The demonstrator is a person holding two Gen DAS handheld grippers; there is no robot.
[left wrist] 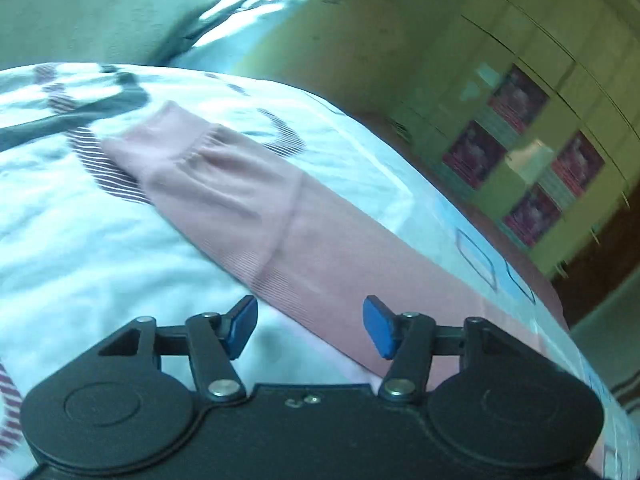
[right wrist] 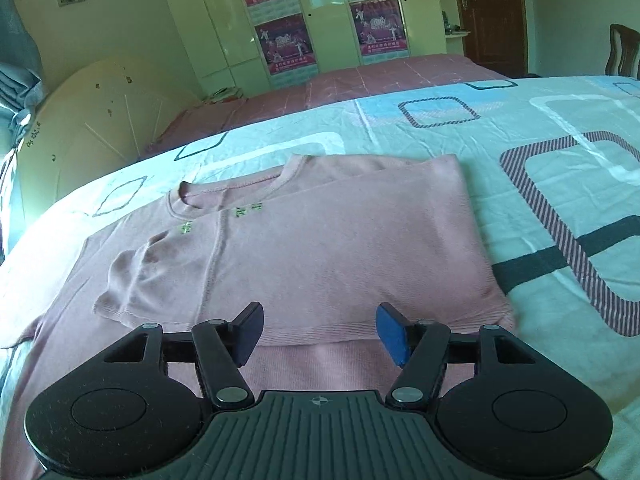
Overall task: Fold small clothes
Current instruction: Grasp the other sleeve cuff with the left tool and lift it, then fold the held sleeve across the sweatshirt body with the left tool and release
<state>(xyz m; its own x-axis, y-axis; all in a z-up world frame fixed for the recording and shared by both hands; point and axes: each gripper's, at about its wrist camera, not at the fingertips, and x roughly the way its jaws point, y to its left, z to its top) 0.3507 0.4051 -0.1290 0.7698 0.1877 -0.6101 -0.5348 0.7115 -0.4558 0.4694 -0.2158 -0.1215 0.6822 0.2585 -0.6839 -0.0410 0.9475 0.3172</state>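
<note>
A pink shirt point(right wrist: 320, 240) lies on the bed's patterned sheet point(right wrist: 520, 128), light blue with rounded squares in dark stripes. Everything here sits in relation to that shirt. Its right side has been folded over onto the body, so the neckline point(right wrist: 236, 188) faces the far wardrobe point(right wrist: 312, 12) and a short sleeve point(right wrist: 132, 276) lies flat on top, toward the shirt's left side. A small line of green lettering point(right wrist: 240, 216) runs just below the neckline.

The right tongs point(right wrist: 320, 332) hover over the shirt's near hem, released, their blue pads spread apart with only cloth beneath them and nothing pinched.

The left tongs point(left wrist: 310, 326) are over the shirt's long sleeve point(left wrist: 240, 200), which stretches out across the sheet away from the body and ends in a gathered cuff point(left wrist: 168, 140). They too stand released, the pads apart above the sleeve and not pressing it. That view is tilted and blurred, so the finer detail of the cuff is hard to make out.
</note>
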